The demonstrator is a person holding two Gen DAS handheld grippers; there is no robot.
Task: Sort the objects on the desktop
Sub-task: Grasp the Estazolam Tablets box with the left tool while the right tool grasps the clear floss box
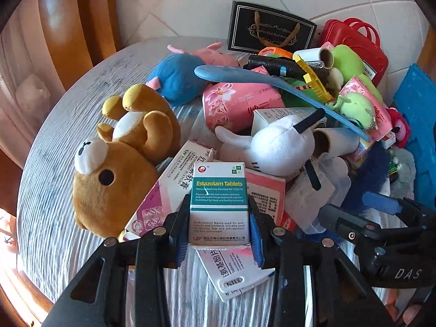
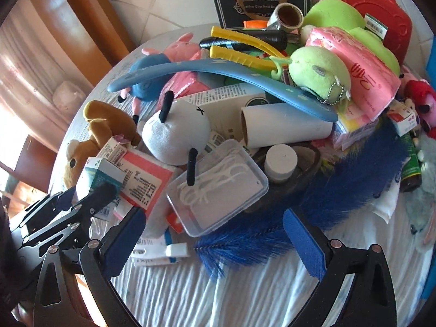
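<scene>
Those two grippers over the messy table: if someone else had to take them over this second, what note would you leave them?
Left gripper: shut on the Estazolam Tablets box, held upright above the other medicine boxes.
Right gripper: open, empty, over the blue feather and the clear floss-pick box.
Pile: plush toys, pink tissue packs, cardboard tubes, the blue shoehorn and tools lie heaped on the round table.
Done: one box picked up.
Left: set that box down with its kind, then sort nearly everything else.
</scene>
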